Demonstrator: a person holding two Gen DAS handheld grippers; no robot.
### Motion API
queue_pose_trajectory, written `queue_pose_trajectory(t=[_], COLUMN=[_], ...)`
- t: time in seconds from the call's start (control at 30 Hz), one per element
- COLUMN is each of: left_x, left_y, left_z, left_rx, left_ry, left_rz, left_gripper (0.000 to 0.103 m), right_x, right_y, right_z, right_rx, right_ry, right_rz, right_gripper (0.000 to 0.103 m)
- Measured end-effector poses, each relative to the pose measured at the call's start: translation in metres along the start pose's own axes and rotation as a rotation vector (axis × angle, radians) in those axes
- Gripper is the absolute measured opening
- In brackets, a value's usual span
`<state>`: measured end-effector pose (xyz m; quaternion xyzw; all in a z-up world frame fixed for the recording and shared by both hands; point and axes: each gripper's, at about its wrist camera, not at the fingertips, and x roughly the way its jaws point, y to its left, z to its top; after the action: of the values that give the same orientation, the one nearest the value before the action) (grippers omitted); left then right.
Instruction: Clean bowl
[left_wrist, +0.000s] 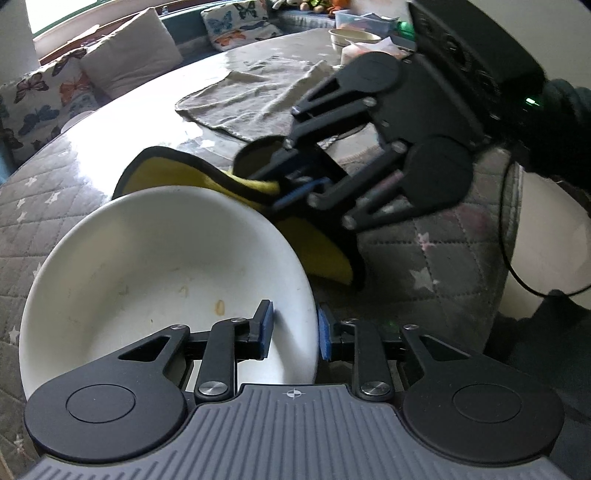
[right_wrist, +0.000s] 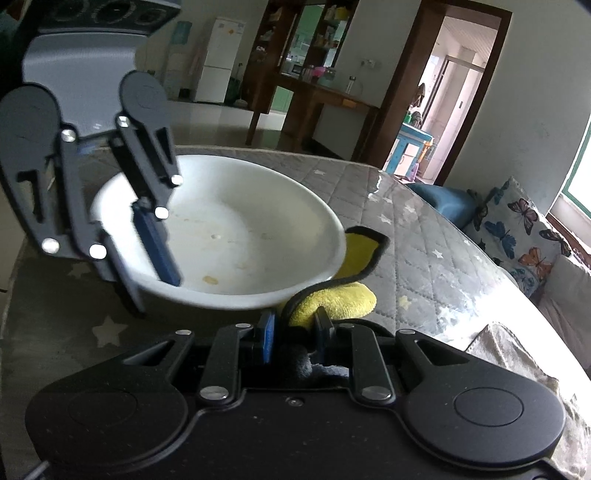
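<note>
Left wrist view, going left to right: the white bowl (left_wrist: 166, 280) fills the space ahead of and left of the jaws, tipped up off the quilted counter (left_wrist: 424, 258). The left gripper (left_wrist: 295, 332) has its 2 jaws pinching the bowl's near right rim, 1 blue pad inside and 1 outside. There are a few brownish stains on the inside of the bowl, just ahead of the inner pad. Past the bowl's far rim sits the yellow cloth (left_wrist: 325, 254) with black edging, and the right gripper (left_wrist: 295, 188) comes in from the upper right with its jaws clamped on a fold of that cloth. Further out on the counter there's a grey towel (left_wrist: 258, 99), and beyond it a small bowl (left_wrist: 352, 37) and some clutter.

Right wrist view, same deal from the other side: the left gripper (right_wrist: 159, 240) is up at the left, 1 blue pad down inside the bowl (right_wrist: 236, 229), the other behind the rim. The bowl is straight ahead of the jaws, tilted with its inside facing this camera, stains visible. The right gripper (right_wrist: 293, 328) has its jaws pressed onto the yellow cloth (right_wrist: 332, 299), which bunches right at the pads and runs under the bowl's right edge. Butterfly cushions (right_wrist: 517, 229) are off to the far right.
</note>
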<state>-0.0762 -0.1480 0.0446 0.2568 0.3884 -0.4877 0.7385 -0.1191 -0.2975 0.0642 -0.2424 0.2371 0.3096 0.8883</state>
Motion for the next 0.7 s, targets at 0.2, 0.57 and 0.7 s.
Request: queue_pose_trajectory(t=[0.2,0.57,0.7], left_x=[-0.004,-0.005,-0.002], left_y=[-0.001,0.001,-0.001], left_z=[-0.007,-0.010,-0.007], left_rx=[0.006,-0.062,-0.061], left_ry=[0.002,-0.014,-0.016], left_rz=[-0.019,-0.003,0.012], left_gripper=[0.025,0.028,0.029], right_x=[0.012,0.014,0.005], right_y=[-0.014,-0.018,-0.007], right_z=[0.002,0.001,0.001], right_rx=[-0.002,0.016,0.028], right_ry=[-0.003,-0.012,0.001], right_rz=[-0.015,-0.011,-0.017], right_gripper=[0.023,0.023,0.023])
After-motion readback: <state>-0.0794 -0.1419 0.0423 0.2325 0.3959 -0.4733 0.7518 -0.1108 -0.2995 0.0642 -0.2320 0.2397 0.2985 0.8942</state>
